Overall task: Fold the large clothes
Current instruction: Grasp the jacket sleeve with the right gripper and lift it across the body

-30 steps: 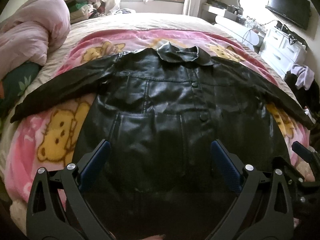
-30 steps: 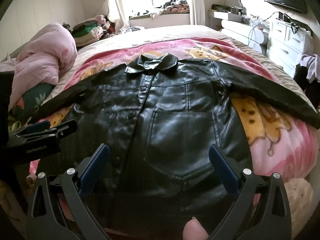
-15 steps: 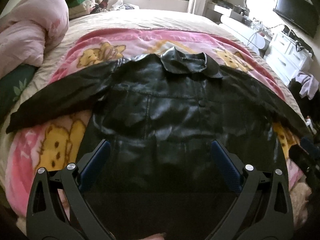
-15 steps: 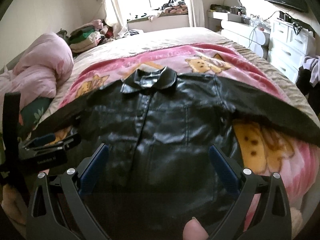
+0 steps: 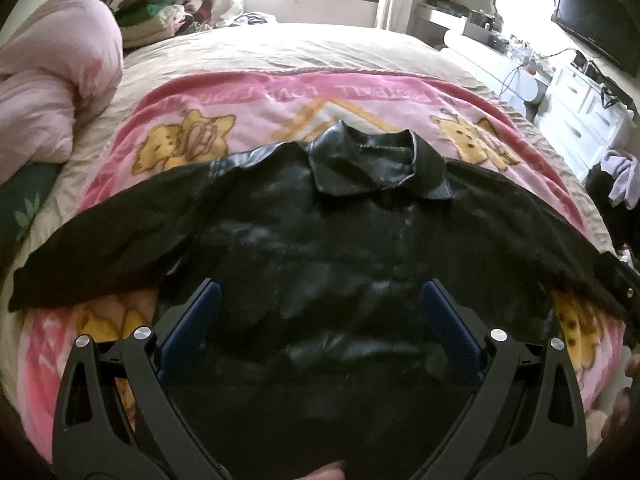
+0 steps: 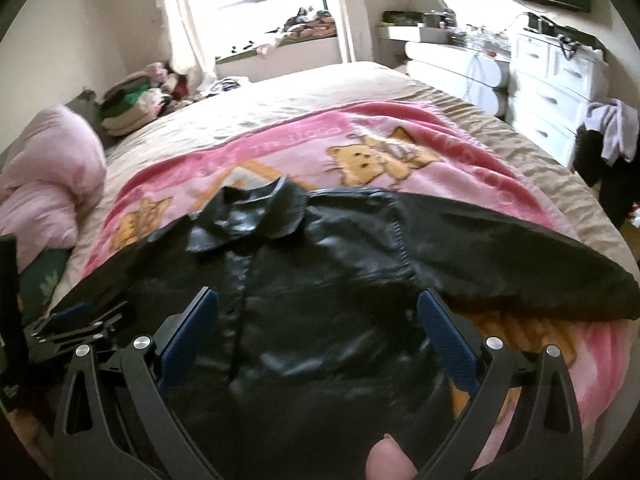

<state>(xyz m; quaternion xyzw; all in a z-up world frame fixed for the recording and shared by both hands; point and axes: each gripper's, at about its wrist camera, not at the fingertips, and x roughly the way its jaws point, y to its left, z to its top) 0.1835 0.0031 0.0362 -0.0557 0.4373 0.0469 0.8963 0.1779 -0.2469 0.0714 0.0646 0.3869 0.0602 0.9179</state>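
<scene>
Left wrist view: my left gripper (image 5: 320, 332) gapes wide and empty, like my right gripper (image 6: 318, 336), the jacket (image 5: 320, 264) flat beneath both; I fear slick leather slipping any pinch.

Each claw is built from two matte black plastic arms with long triangular cut-outs, spreading into a wide V shape. The left claw (image 5: 320, 332) has dark blue, finely textured pads (image 5: 190, 330) lining the inner faces of its fingertips, and round silver screw heads (image 5: 143, 333) sit at the arm joints. The right claw (image 6: 318, 330) looks the same, with blue pads (image 6: 446, 332) and silver screws (image 6: 494, 343), and a fingertip (image 6: 390, 462) shows at its bottom edge.
</scene>
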